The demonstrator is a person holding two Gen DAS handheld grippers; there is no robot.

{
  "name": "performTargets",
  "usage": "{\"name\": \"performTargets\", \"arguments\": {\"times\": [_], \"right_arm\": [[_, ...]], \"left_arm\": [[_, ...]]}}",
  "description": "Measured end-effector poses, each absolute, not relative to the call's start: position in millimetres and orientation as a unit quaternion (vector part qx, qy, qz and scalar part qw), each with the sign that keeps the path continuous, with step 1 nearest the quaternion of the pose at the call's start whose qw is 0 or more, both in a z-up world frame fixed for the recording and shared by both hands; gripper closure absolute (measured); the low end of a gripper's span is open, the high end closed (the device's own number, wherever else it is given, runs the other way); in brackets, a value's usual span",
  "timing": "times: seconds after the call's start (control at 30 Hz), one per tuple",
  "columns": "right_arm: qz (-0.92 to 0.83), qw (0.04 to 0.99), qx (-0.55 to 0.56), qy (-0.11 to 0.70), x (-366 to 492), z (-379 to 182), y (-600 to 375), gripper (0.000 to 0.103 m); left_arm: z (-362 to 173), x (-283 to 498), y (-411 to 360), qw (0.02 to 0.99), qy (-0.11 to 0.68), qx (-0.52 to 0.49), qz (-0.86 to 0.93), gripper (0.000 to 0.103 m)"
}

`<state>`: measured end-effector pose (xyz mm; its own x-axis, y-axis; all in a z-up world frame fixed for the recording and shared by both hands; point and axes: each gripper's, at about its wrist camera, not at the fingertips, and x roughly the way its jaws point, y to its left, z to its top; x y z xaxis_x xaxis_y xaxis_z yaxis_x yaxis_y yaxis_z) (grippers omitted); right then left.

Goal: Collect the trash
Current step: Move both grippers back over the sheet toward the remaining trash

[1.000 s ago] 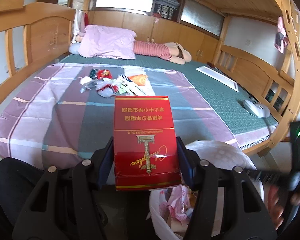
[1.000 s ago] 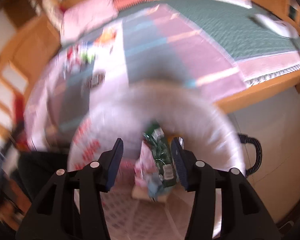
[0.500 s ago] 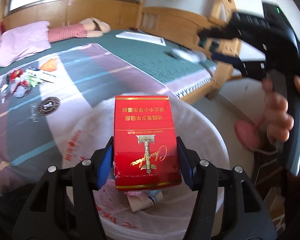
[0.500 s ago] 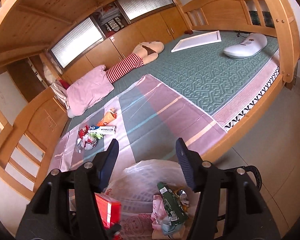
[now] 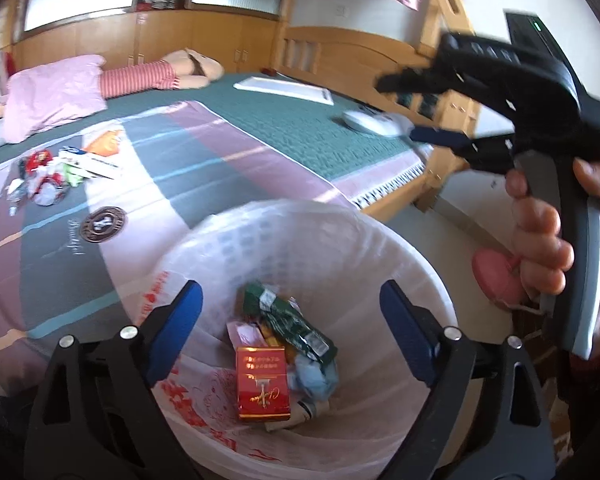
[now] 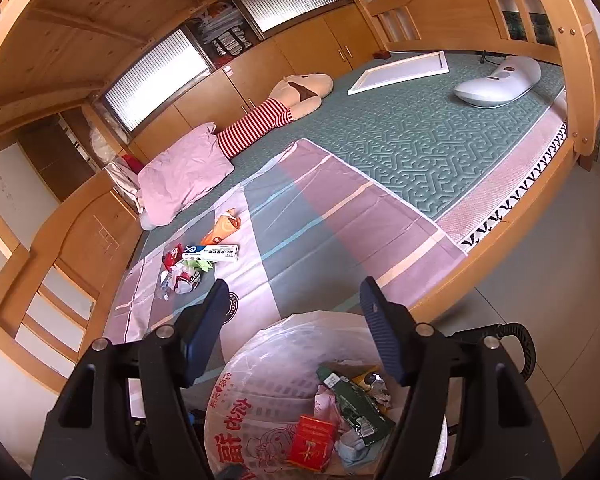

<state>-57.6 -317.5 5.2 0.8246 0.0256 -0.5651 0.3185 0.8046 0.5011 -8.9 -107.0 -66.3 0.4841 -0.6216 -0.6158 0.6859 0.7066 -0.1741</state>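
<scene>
A wooden bunk bed (image 6: 440,296) fills the room, a striped sheet (image 6: 300,216) spread over its green mattress, and a bag-lined bin (image 5: 380,240) stands on the floor at its edge. Half a second ago the left gripper (image 5: 290,308) clamped a red box (image 5: 263,384); now its jaws are opening wide with nothing between them, and the box lies in the bin on a green wrapper (image 5: 292,322) and other scraps. That item is binned. The right gripper (image 6: 294,302), held above the bin, is also opening and empty. More trash is left: a white carton (image 6: 210,254), an orange packet (image 6: 222,230) and crumpled wrappers (image 6: 182,276) on the sheet, well apart from the bin
</scene>
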Motion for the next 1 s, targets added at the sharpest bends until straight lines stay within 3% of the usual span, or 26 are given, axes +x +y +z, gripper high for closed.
{"name": "performTargets", "arguments": {"times": [0.23, 1.0], "right_arm": [[-0.073, 0.9, 0.31, 0.297, -52.7, -2.4, -315.0, 0.029], [-0.05, 0.896, 0.293, 0.329, -37.4, -11.9, -291.8, 0.026]], "left_arm": [[-52.8, 3.6, -78.5, 0.914, 0.296, 0.006, -0.279, 0.007], [-61.5, 25.2, -53.3, 0.925, 0.326, -0.028, -0.191, 0.006]]}}
